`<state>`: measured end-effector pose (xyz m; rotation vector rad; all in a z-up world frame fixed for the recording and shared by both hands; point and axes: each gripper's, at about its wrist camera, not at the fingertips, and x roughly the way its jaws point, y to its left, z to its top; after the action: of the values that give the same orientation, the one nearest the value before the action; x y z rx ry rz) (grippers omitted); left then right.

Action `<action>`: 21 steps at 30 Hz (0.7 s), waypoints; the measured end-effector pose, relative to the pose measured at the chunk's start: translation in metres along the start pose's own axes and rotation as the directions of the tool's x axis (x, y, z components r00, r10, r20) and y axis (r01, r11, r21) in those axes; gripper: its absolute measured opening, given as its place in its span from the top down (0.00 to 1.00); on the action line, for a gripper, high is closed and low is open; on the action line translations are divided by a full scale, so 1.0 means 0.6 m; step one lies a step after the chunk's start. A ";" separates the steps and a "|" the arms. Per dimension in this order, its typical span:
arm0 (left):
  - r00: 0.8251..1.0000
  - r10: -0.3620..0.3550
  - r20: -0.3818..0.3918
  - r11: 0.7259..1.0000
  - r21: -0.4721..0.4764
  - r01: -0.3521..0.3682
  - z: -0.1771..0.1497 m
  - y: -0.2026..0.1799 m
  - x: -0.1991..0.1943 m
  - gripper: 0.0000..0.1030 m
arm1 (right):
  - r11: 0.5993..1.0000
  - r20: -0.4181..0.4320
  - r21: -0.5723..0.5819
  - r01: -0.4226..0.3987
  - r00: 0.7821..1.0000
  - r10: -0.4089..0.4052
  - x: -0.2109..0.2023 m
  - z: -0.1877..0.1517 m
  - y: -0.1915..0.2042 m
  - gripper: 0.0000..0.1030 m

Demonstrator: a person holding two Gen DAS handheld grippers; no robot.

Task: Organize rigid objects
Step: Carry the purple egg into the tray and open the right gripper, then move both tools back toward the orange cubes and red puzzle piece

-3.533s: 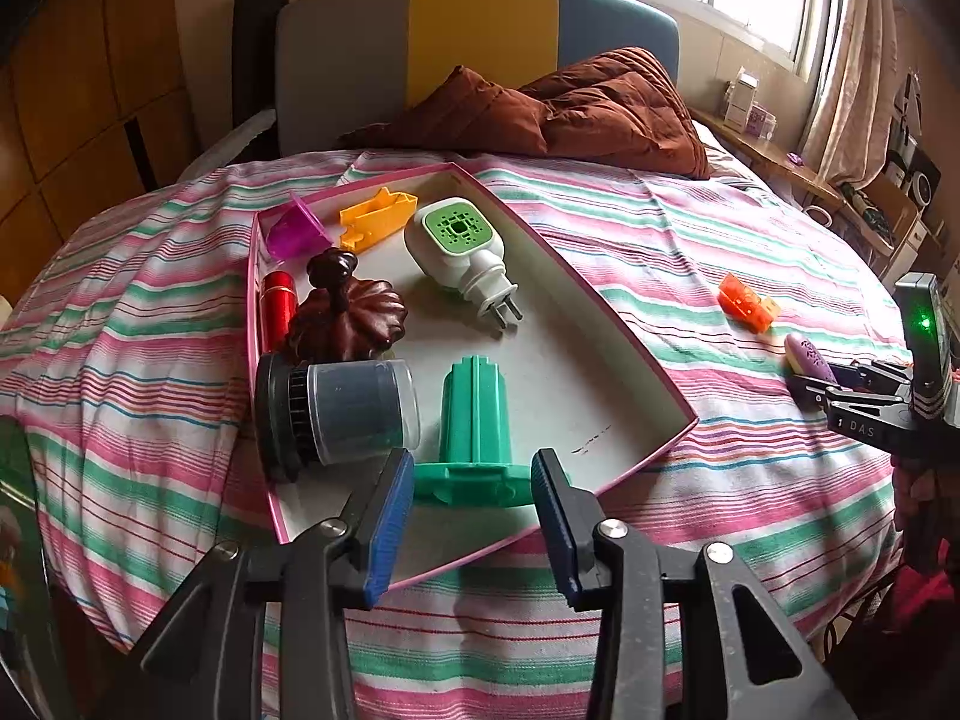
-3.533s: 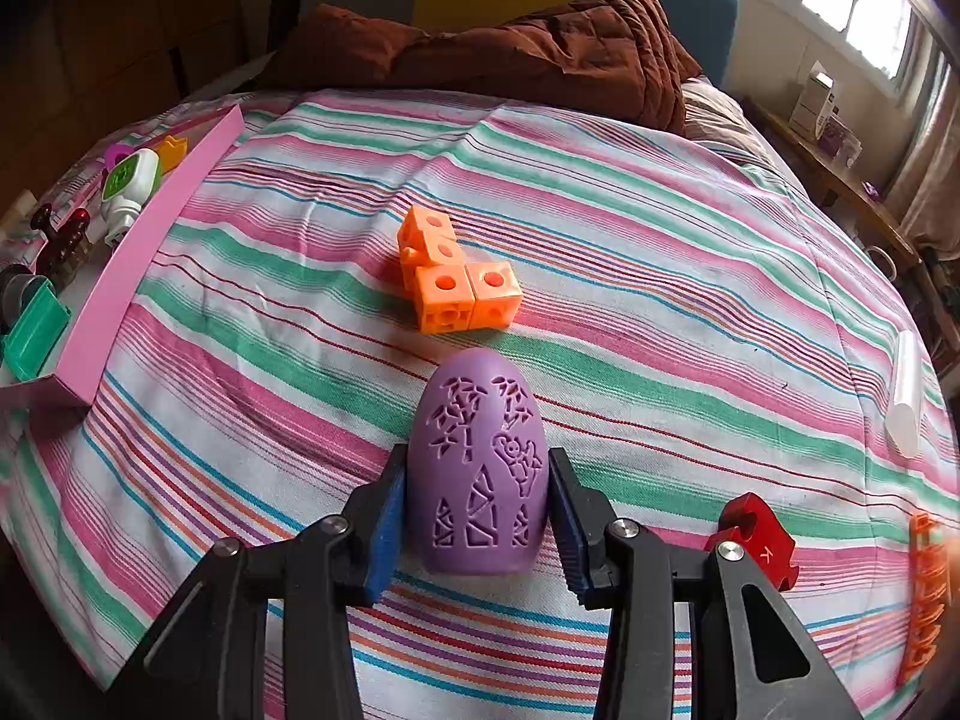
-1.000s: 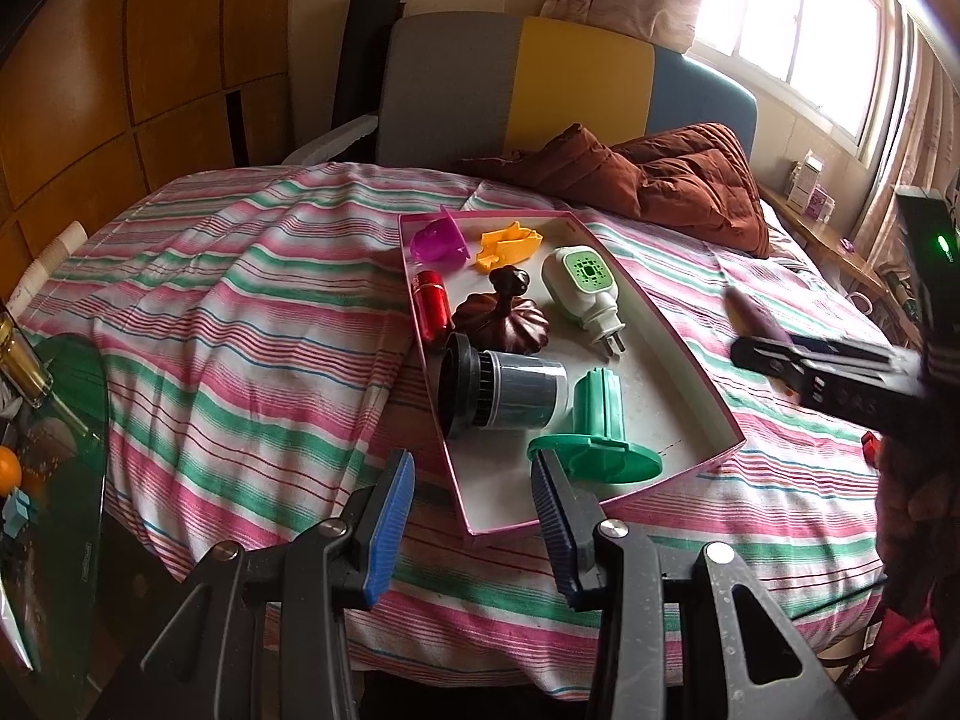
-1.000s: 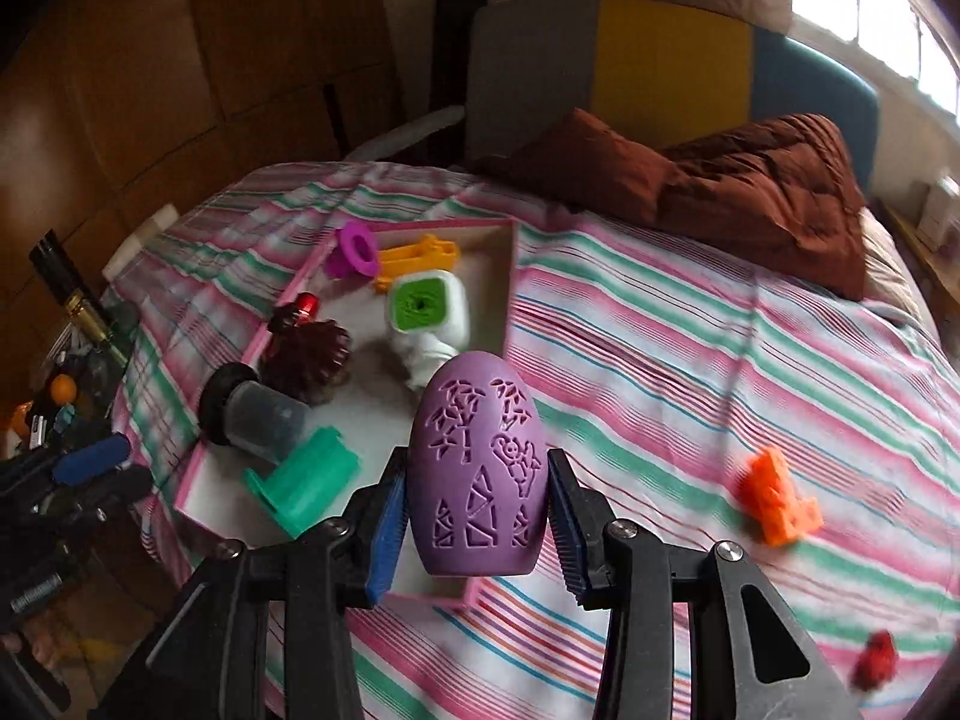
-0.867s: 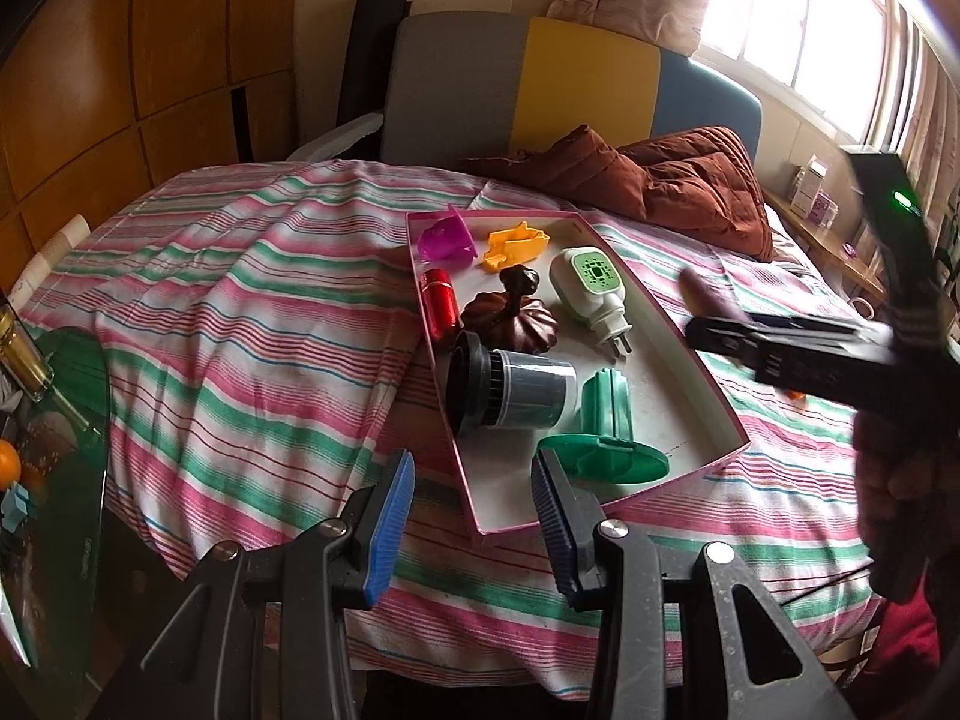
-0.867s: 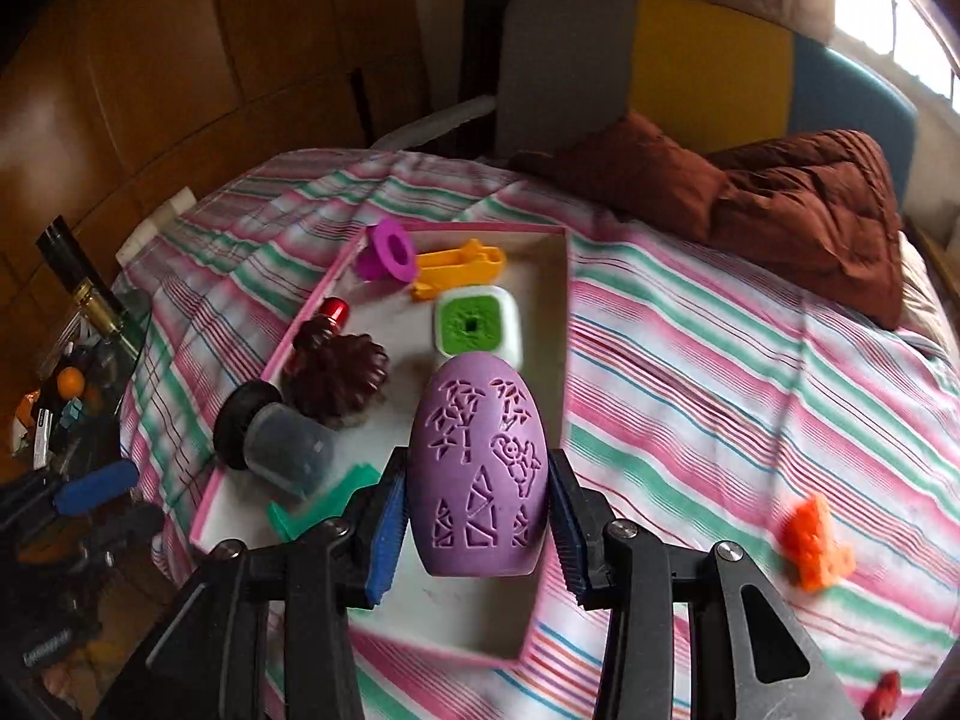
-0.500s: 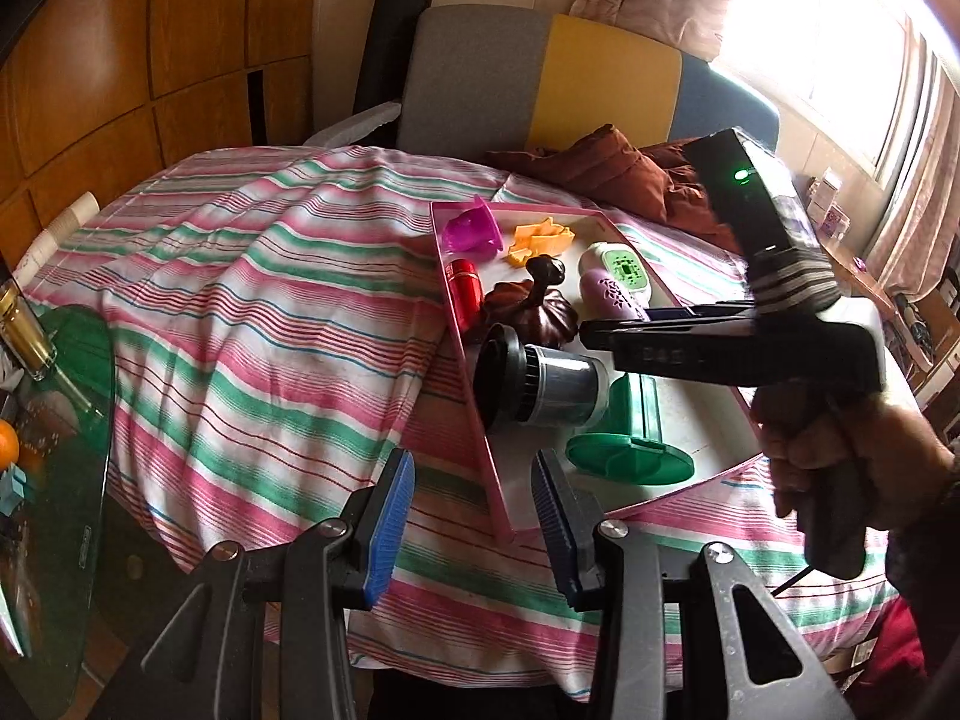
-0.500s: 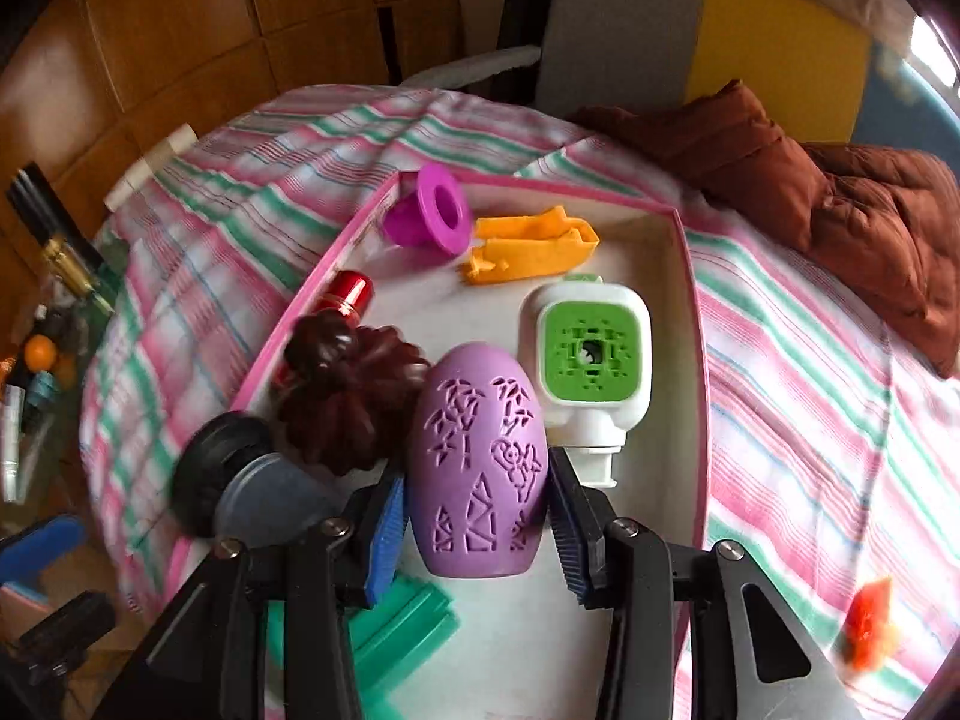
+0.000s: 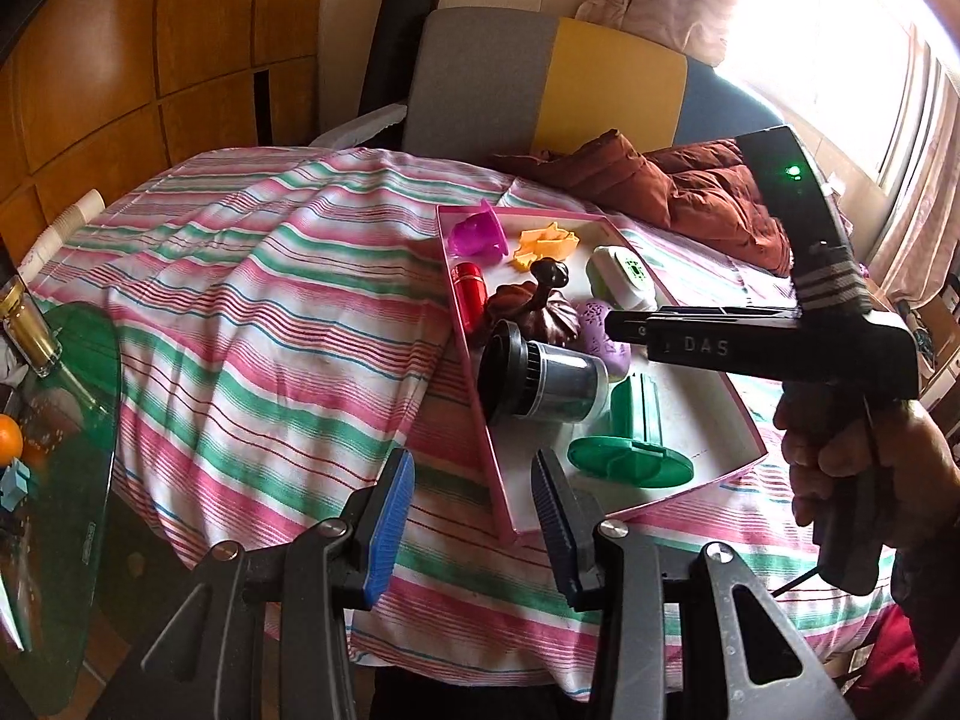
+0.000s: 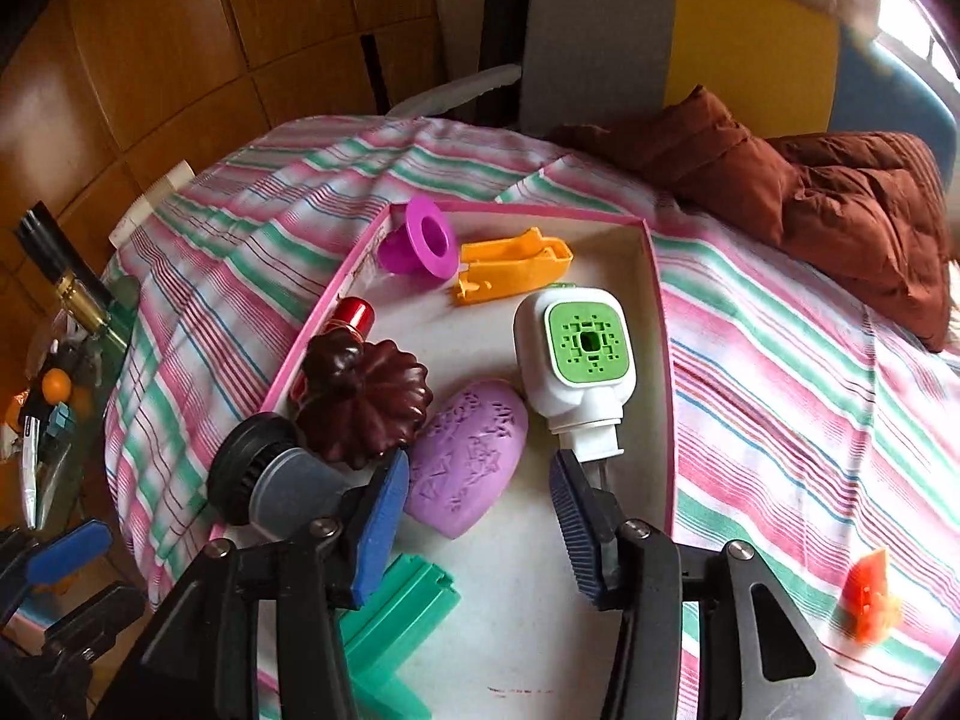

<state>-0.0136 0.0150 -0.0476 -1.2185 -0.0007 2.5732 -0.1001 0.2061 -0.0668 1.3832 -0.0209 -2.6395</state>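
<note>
The purple egg-shaped piece [image 10: 469,455] lies tilted on the floor of the pink tray [image 10: 657,324], between the brown pumpkin-shaped lid [image 10: 366,399] and the white-and-green plug-in device [image 10: 579,363]. My right gripper [image 10: 477,516] is open just behind the egg, its jaws apart from it. In the left wrist view the egg [image 9: 603,333] peeks out under the right gripper's black body [image 9: 750,342]. My left gripper [image 9: 474,507] is open and empty, near the tray's front corner [image 9: 510,531].
The tray also holds a magenta cup [image 10: 420,243], an orange piece [image 10: 516,273], a red cylinder [image 10: 354,315], a black-and-grey jar [image 10: 270,489] and a green piece [image 10: 396,618]. An orange block [image 10: 870,594] lies on the striped cloth. A glass side table [image 9: 54,480] stands at the left.
My right gripper carried the purple egg over the tray, lowered it, then opened; the egg now lies tipped over on the tray floor. My left gripper drifted slightly left.
</note>
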 end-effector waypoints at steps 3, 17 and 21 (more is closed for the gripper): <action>1.000 -0.001 0.005 1.000 0.007 0.001 -0.001 -0.003 -0.004 0.60 | 1.000 0.028 0.011 0.004 1.000 -0.004 -0.018 -0.005 -0.003 0.51; 1.000 -0.002 0.023 0.998 0.056 0.001 -0.002 -0.030 -0.022 0.60 | 0.989 0.148 0.127 0.072 0.985 -0.090 -0.121 -0.071 -0.061 0.46; 1.000 -0.009 0.018 0.996 0.084 0.007 -0.004 -0.047 -0.023 0.60 | 0.980 0.168 0.175 0.090 0.978 -0.120 -0.151 -0.096 -0.095 0.41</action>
<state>0.0038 0.0384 -0.0352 -1.1620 0.0976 2.5504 -0.0101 0.2794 -0.0304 1.2196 -0.1989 -2.9015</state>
